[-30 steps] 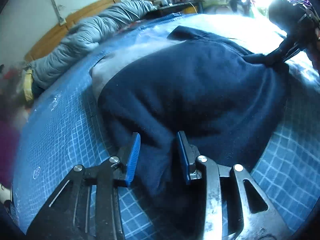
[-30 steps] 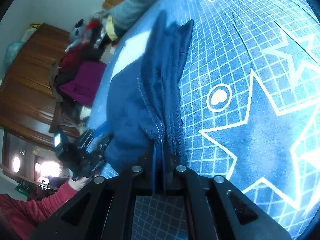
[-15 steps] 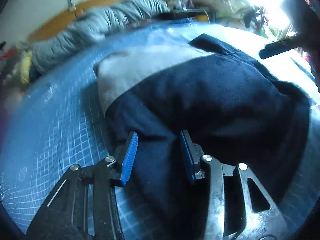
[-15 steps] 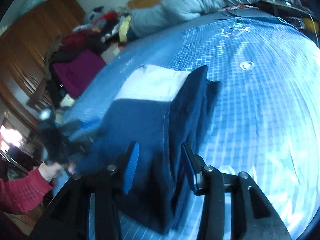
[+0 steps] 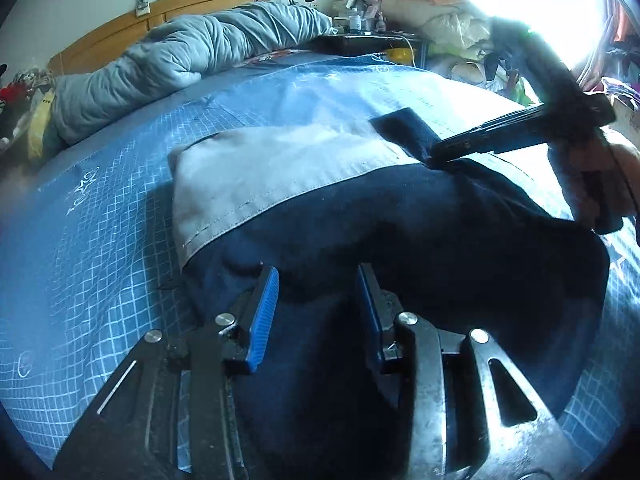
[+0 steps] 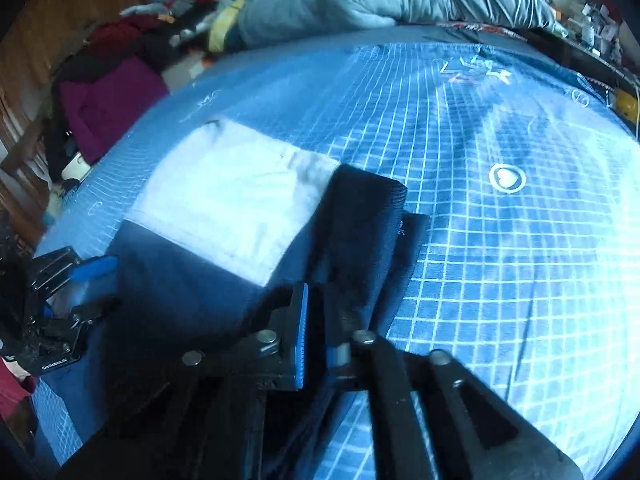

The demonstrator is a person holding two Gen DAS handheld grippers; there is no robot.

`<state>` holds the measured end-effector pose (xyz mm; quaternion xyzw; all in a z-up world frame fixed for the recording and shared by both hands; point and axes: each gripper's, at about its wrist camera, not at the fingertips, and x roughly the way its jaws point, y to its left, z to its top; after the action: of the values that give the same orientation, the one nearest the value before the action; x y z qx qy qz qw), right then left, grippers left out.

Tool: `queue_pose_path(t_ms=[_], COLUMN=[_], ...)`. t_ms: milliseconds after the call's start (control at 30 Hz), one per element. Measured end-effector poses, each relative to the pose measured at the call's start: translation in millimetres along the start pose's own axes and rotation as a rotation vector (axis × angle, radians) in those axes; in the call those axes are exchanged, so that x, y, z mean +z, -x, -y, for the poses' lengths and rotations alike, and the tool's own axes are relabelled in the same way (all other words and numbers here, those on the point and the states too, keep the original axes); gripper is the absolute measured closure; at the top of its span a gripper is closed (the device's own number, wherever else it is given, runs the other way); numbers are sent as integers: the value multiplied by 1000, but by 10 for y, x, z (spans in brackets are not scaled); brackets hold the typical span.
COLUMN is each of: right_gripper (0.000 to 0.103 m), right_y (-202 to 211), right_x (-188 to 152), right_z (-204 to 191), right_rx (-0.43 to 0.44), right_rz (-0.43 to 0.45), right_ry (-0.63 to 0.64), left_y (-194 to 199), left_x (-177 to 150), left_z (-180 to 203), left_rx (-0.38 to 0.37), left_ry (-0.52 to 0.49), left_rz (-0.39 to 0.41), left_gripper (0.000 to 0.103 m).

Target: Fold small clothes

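Right wrist view shows the right gripper (image 6: pixel 316 328) just closing on the garment's (image 6: pixel 192 280) folded edge on the bed (image 6: pixel 500 260), left gripper (image 5: pixel 316 312) gaping astride its hem; next, another fold

Black metal left gripper (image 5: pixel 316 312) and right gripper (image 6: pixel 316 344), blue ribbed pads (image 5: pixel 262 320), silver screws (image 5: pixel 407 317); red sleeve (image 6: pixel 14 386) beside left gripper.

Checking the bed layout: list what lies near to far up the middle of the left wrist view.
left gripper → navy part of the garment → pale grey part of the garment → blue grid bedsheet → grey rolled duvet → wooden headboard
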<state>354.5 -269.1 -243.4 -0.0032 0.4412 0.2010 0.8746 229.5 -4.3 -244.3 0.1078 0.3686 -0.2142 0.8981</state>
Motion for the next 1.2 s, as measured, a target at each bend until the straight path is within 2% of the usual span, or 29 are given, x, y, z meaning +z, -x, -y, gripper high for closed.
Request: queue_pose_path(t_ms=[33,67,200,233,267,300,333,367,433,467,533,600,633,700,767,833,867,967,1100,1133,1200], right_gripper=[76,71,67,67,67,67,67,67,67,67,67,67,67,67,68,67,67,66,67,68,71], right_y=[94,177,338,319,271,191,82,-43,-92,-53,102,185,162,-51,-477,-946,-1000,-917,-734,-847,-1292], right_x=[-19,-24,-11,-1,21,6,-1,-36,-39,3,129,279,373,555,663,706,725,838,1042,1076,1033], right_z=[-56,-114,-387,-419,-448,-474,-523,-544,-546,-568,-694,-887,-1042,-1251,-1373,-1406,-1412,-1431,-1629,-1698,-1789], right_rx=[5,14,-4,-8,-7,-8,-18,-35,-43,-51,-53,-6,44,159,209,173,172,175,227,219,150], right_rz=[14,33,60,54,42,15,-19,-73,-83,-93,-56,-26,-21,-47,-124,-194,-168,-169,-75,-90,-185], right_ry=[2,17,126,137,142,148,156,165,162,165,202,234,256,270,254,241,245,222,248,252,267], left_y=[75,185,315,195,-41,-175,-213,-238,-180,-76,134,215,229,221,196,232,259,259,234,221,193], left_x=[15,16,8,11,-2,-24,-5,37,125,167,193,141,85,-82,-298,-392,-408,-395,-357,-343,-313], left_z=[12,37,106,130,172,212,211,164,85,47,-80,-177,-201,-110,60,94,81,64,125,148,189], left_rx=[-20,-29,9,15,26,37,38,14,-11,7,-8,-30,-49,-91,-77,-78,-84,-103,-108,-105,-89], left_ry=[-5,-11,-57,-73,-104,-132,-142,-117,-92,-92,-47,5,39,65,59,88,106,131,137,134,126], left_rz=[8,32,64,21,-68,-85,-57,-74,-104,-97,-40,-33,-47,-78,-94,-60,-43,-15,-8,-9,-10], left_gripper=[69,68,68,68,69,70,71,71,77,83,82,82,82,81,75,69,68,66,59,58,56])
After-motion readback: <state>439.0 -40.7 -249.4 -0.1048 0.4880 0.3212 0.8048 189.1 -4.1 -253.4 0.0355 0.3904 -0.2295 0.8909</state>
